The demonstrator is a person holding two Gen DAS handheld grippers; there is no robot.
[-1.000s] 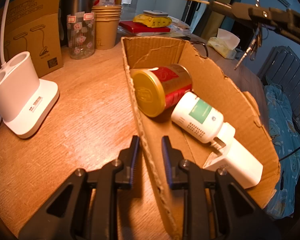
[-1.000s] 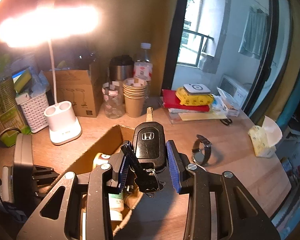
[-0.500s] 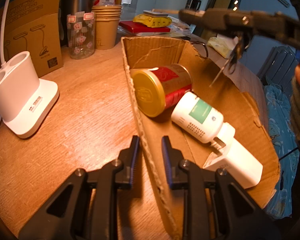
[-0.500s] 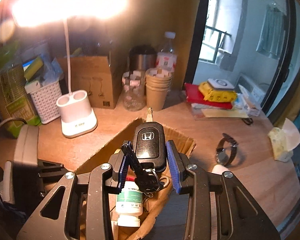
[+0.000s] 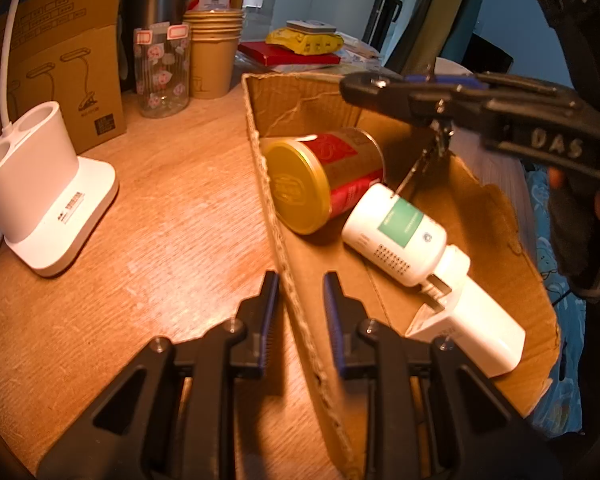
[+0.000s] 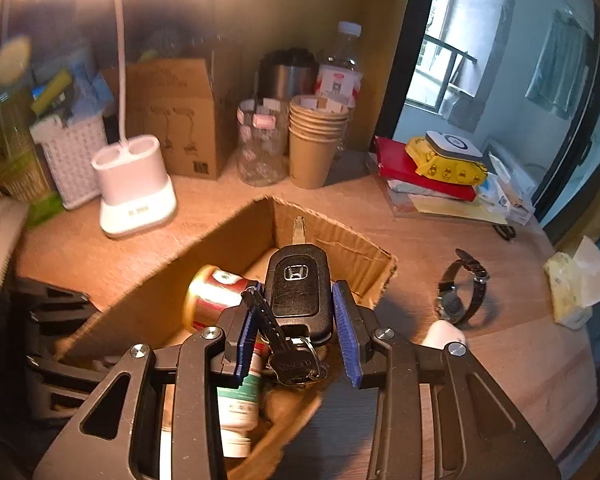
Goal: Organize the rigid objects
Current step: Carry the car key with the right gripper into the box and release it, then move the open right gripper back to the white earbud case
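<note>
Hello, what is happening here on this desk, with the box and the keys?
A person is tidying small things into a cardboard box on a wooden desk. The left gripper straddles the box's near wall, one finger on each side. The right gripper hangs over the box with a car key and its key bunch between its fingers; it looks about to drop them. A red can and a white bottle already lie inside. A watch sits on the desk outside.

Honda logo on car key (image 6: 298,286), "DAS" on right gripper (image 5: 556,142)
</note>
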